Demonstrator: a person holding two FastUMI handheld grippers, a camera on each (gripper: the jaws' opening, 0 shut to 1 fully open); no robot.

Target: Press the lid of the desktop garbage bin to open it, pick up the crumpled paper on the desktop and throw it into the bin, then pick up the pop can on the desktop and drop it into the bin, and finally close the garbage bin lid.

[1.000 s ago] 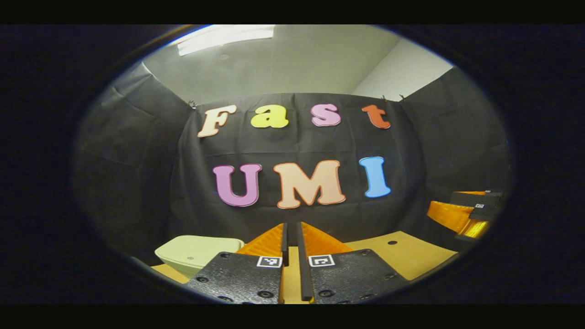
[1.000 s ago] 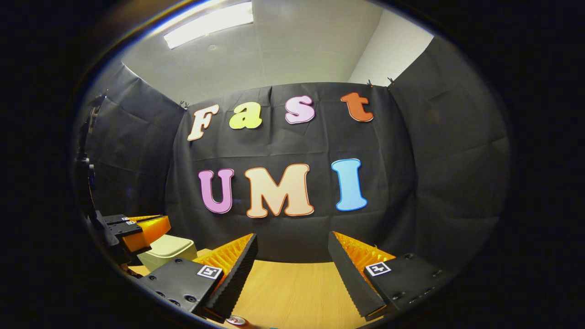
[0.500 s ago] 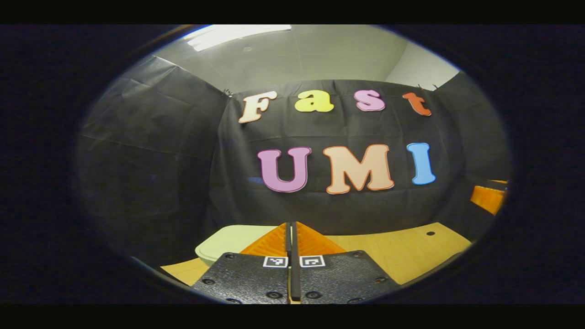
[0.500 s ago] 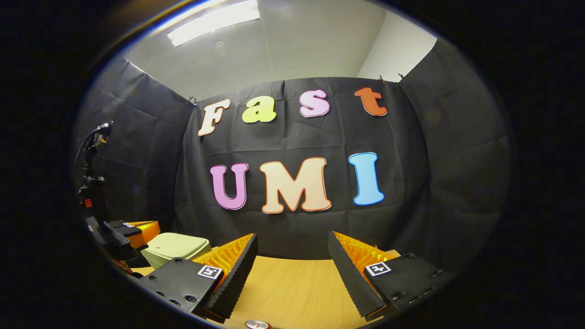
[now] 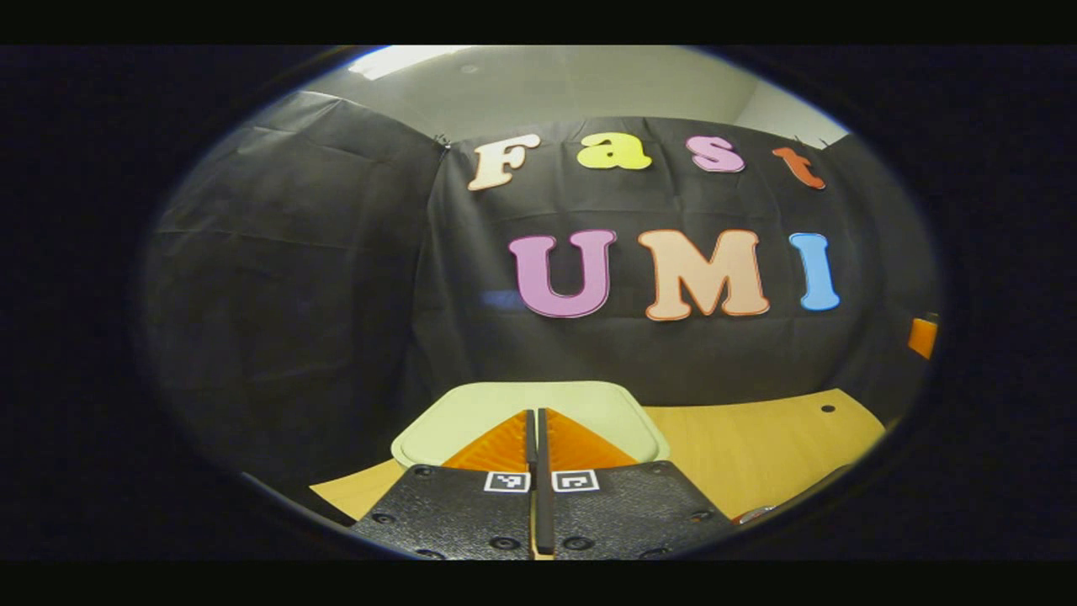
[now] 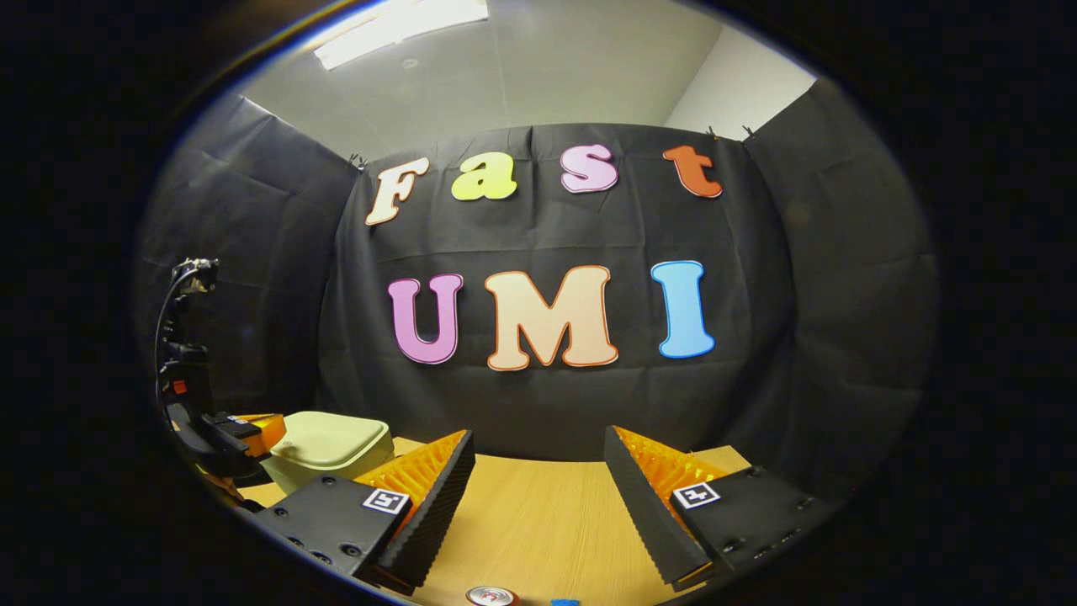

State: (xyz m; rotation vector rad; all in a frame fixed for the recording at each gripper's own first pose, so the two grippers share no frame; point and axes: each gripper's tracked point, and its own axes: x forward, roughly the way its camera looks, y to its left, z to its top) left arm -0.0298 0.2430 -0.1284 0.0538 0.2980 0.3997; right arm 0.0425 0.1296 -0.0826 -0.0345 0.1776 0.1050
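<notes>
Left gripper view shows the garbage bin (image 5: 471,412) low in the middle, pale green, sitting on the wooden table (image 5: 757,454) with its lid down flat. The left gripper (image 5: 536,414) is right in front of the lid, pointing at it. Its two fingers are pressed together with nothing between them. I cannot tell if the tips touch the lid.

In the right gripper view, the left gripper (image 6: 252,425) is at the far left, just beside the garbage bin (image 6: 332,442). The right gripper (image 6: 538,446) has its fingers spread wide apart and holds nothing. The top of the pop can (image 6: 492,596) peeks up at the bottom edge, on the table (image 6: 530,522) between the fingers.
</notes>
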